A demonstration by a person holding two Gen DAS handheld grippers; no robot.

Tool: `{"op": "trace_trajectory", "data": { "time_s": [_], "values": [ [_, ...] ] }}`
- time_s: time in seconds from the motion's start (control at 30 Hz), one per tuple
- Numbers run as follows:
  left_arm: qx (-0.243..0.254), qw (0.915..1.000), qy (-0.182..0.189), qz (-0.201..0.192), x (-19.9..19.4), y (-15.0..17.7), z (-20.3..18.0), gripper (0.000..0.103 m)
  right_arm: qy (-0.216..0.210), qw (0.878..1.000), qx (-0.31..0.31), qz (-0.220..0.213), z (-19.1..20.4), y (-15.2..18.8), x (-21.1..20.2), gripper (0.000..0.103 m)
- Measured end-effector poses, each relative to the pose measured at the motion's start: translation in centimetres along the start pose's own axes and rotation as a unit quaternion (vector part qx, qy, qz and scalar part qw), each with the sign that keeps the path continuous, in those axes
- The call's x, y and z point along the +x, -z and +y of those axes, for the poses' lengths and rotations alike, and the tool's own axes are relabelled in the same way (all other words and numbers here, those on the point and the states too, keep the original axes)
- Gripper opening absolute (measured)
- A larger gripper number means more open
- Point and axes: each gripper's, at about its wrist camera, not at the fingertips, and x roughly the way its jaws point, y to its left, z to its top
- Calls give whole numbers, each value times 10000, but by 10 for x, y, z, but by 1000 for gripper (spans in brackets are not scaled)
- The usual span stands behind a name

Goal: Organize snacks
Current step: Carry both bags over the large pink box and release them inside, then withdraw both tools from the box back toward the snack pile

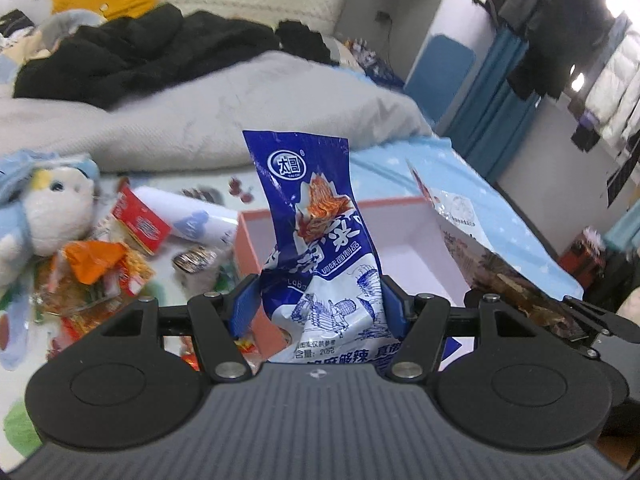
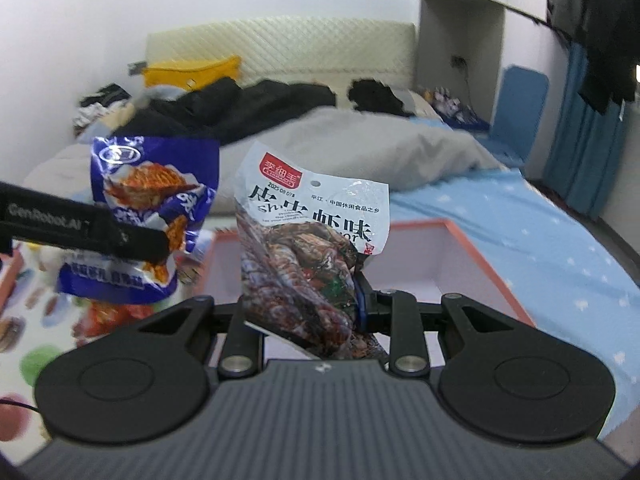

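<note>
Spreading across the back of both views, the bed with its grey duvet and black clothing is the largest thing here, and on its blue sheet sits the open pink-rimmed box, white inside and apparently bare where it can be seen. That box lies straight ahead of and below both grippers, and it is the relation the next move turns on: each held packet stands with its long axis upright, pointing away from the camera, so a forward and downward reach would carry either one over the box wall. The left gripper is clamped on the blue-and-white snack packet, its 2 blue pads pressing the crumpled lower half. The right gripper pinches the white-topped shrimp-flavour packet in the same way — only 1 blue pad shows, the other is hidden behind the wrapper. From the right wrist view the box looks nearer to the right gripper, the left one hanging off beside it. Smaller still, a loose pile of snacks waits by a plush toy on the left — unsorted, so the task looks early.
</note>
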Motion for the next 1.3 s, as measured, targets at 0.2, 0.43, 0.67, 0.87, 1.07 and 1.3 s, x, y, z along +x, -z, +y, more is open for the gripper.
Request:
{"op": "trace_trajectory", "data": {
  "time_s": [0.2, 0.43, 0.67, 0.87, 1.07, 1.3],
  "values": [
    [92, 9995, -38, 287, 37, 8, -9, 68, 63, 9993, 181, 331, -19, 20, 24, 30],
    [217, 9985, -34, 501, 61, 18, -8, 73, -7, 9981, 341, 522, -24, 38, 34, 31],
    [146, 9990, -12, 423, 53, 17, -1, 82, -8, 9978, 444, 485, -24, 42, 30, 64],
    [227, 9996, 2, 156, 22, 10, -1, 82, -76, 9986, 451, 270, -19, 27, 15, 64],
    [325, 9994, 1, -99, -20, 4, 2, 82, -199, 9988, 436, -126, -4, 4, -12, 64],
    [448, 9980, -80, -437, -73, 6, 16, 83, -384, 9977, 327, -449, 21, -16, -45, 64]
  ]
}}
